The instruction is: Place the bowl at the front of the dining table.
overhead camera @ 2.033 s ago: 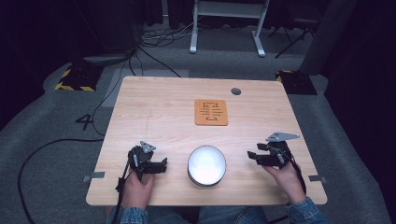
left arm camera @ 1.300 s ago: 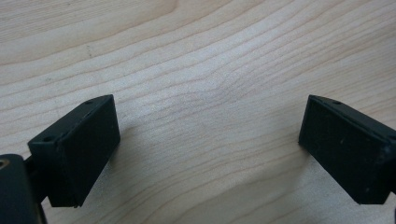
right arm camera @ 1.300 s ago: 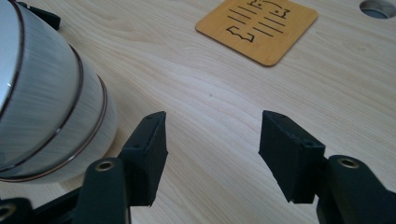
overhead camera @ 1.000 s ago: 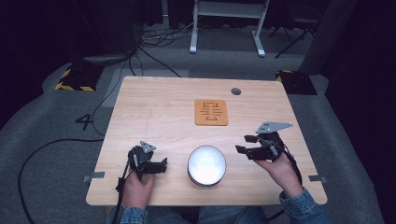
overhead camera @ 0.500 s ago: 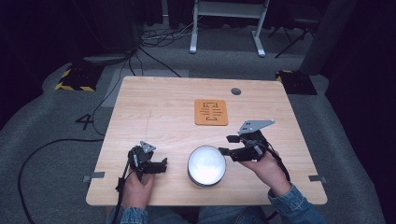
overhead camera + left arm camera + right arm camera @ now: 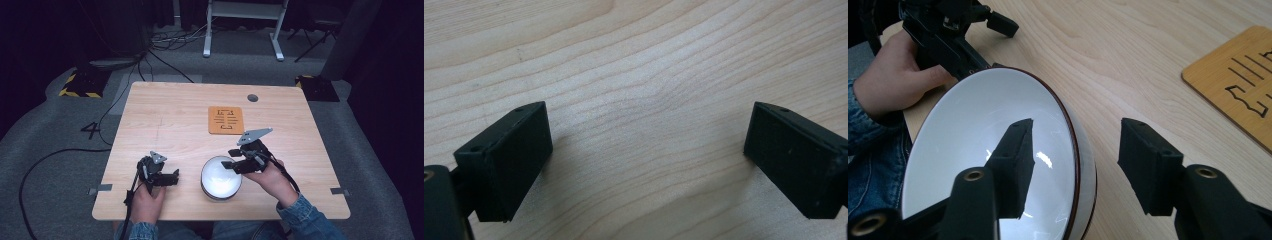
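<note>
A white bowl with a dark rim stands near the table's front edge, between the two hands. My right gripper reaches it from the right. In the right gripper view the right gripper straddles the bowl: one jaw hangs over the inside, the other outside the wall. Its jaws have just been closing around the rim, and gaps still show on both sides. My left gripper rests on the wood left of the bowl, and the left gripper stands open over bare wood.
An orange-brown mat with black markings lies behind the bowl, also at the mat. A round cable hole sits near the table's far edge. The left hand and its gripper lie beyond the bowl.
My right gripper has travelled left from the table's right side to the bowl, and its jaws now straddle the right rim. The left gripper has stayed put.
</note>
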Tool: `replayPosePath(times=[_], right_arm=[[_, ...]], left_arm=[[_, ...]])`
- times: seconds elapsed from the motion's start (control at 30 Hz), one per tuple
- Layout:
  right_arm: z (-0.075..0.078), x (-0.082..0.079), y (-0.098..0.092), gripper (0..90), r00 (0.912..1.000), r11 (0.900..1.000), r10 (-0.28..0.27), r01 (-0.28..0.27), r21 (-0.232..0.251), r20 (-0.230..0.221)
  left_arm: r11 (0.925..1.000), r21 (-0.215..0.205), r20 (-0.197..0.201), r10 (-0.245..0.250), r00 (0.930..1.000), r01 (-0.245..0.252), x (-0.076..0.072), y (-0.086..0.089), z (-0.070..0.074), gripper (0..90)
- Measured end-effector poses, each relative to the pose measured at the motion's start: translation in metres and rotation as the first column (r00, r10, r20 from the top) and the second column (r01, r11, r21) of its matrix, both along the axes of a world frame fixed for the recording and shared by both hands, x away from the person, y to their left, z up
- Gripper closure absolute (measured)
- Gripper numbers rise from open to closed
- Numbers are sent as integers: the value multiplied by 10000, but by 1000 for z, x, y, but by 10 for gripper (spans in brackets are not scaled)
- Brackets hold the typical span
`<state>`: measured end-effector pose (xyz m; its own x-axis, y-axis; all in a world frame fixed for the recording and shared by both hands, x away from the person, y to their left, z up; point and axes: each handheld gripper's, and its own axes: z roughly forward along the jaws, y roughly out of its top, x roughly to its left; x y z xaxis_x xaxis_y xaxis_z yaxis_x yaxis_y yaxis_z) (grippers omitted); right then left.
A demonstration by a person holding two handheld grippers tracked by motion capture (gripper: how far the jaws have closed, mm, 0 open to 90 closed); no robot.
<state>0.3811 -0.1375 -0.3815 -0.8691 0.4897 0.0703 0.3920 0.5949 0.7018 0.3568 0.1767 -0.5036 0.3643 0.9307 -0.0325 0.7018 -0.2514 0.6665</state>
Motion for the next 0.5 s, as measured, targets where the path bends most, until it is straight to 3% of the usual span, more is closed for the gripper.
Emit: replayPosePath(times=[0.1,0.13,0.27,0.37,0.5], right_arm=[[-4,4,3,526,9998,9999,58,-59,-97,-181],[-7,8,4,565,9988,9997,109,-120,-214,-474],[-10,12,7,666,9982,9990,269,-287,-332,-531],[-11,13,8,739,9977,9976,402,-431,-536,-539],[-11,11,10,769,9976,9943,697,-698,-801,-45]], left_arm=[[10000,8,-9,5,10000,-5,0,0,0,53],[10000,10,-1,2,10000,-2,0,0,0,53],[10000,-4,-2,-2,10000,2,0,0,0,53],[10000,-8,-14,-2,10000,2,0,0,0,53],[10000,-1,-7,-4,10000,4,0,0,0,53]])
